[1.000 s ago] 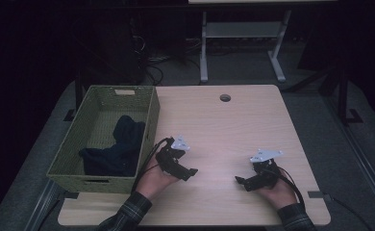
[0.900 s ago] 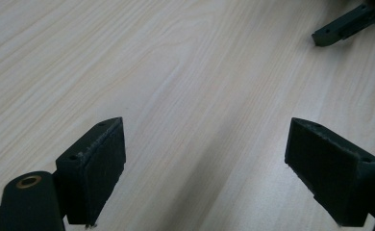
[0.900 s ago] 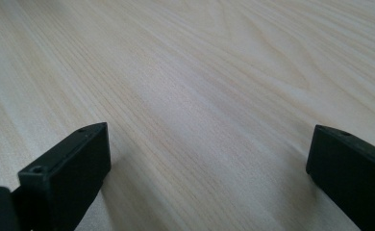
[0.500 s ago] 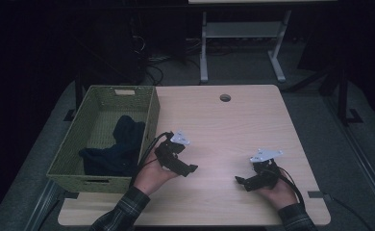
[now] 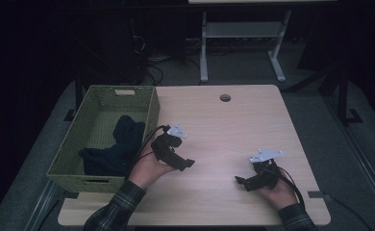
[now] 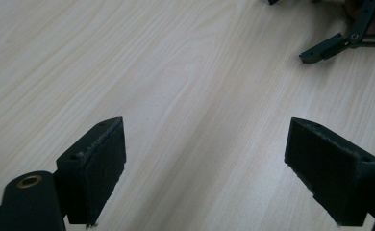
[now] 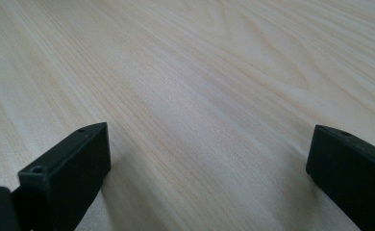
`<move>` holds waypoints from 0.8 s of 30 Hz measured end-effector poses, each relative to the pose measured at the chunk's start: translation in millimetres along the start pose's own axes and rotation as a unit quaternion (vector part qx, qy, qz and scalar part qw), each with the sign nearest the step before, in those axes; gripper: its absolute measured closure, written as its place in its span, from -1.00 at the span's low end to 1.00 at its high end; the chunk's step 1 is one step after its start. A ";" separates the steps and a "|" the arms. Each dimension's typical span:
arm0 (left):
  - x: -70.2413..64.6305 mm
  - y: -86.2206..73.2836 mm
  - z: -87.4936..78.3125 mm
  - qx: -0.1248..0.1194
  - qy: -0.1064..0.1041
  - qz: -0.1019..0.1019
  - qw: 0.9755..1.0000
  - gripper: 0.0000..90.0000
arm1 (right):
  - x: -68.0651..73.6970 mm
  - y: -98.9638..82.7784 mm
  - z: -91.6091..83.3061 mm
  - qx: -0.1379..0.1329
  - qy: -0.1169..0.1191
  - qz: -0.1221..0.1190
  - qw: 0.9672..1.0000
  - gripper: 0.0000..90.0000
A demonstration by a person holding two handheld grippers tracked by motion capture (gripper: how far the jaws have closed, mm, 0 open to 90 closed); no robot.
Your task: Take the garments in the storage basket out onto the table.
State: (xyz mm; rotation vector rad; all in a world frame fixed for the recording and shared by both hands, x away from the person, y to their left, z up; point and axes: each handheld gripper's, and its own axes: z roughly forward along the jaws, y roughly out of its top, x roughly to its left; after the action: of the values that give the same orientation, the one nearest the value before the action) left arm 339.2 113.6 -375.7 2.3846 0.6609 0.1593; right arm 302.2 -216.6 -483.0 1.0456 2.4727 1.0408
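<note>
Green basket (image 5: 149, 113) with dark cloth (image 5: 116, 147) flanks left hand-held gripper (image 5: 183, 163).

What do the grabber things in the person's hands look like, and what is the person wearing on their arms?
Each hand holds a black grabber. The left gripper and the right gripper both carry a pale grey three-cornered plate on top and trail a black cable. Close up, the jaws are flat black blocks with rough pads and small screw holes. The sleeves are dark plaid.
</note>
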 end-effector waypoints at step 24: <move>21.8 12.0 -38.9 0.003 0.013 -0.010 1.000 -0.68 | 0.1 0.0 -0.1 0.000 0.000 0.001 1.000 -0.98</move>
State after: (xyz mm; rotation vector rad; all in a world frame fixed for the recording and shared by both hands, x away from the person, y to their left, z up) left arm 352.4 138.3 -339.0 2.3842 0.6996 0.1809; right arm 302.1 -216.6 -483.0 1.0475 2.4725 1.0404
